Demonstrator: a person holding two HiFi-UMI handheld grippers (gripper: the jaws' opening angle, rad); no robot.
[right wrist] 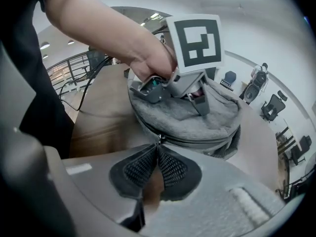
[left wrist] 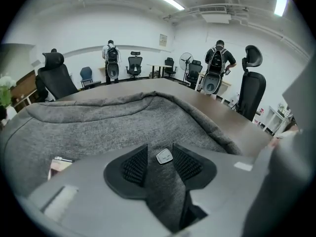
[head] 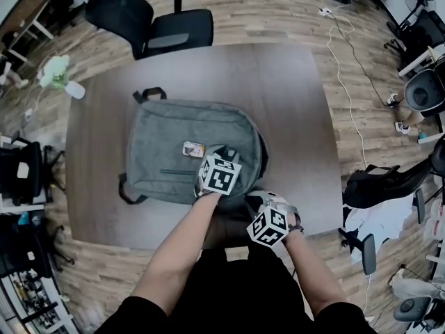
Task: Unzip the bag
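Note:
A grey backpack (head: 174, 152) lies flat on the brown table (head: 97, 200). My left gripper (head: 224, 156) rests on its near right part. In the left gripper view the grey fabric (left wrist: 98, 127) and a small metal badge (left wrist: 164, 156) lie between the jaws of the left gripper (left wrist: 161, 163), which are shut on the cloth. My right gripper (head: 253, 197) is at the bag's near right edge. Seen from the right gripper view, the right gripper (right wrist: 158, 149) has its tips pinched on the zipper pull (right wrist: 159, 139) of the closed zipper, with the left gripper (right wrist: 195, 98) just behind it on the bag (right wrist: 207, 120).
A black office chair (head: 174, 26) stands at the table's far side. A white pot with a plant (head: 59, 75) sits at the far left corner. A white cable (head: 341, 61) runs over the floor at right. Two people (left wrist: 111, 60) (left wrist: 217, 63) stand far off in the room.

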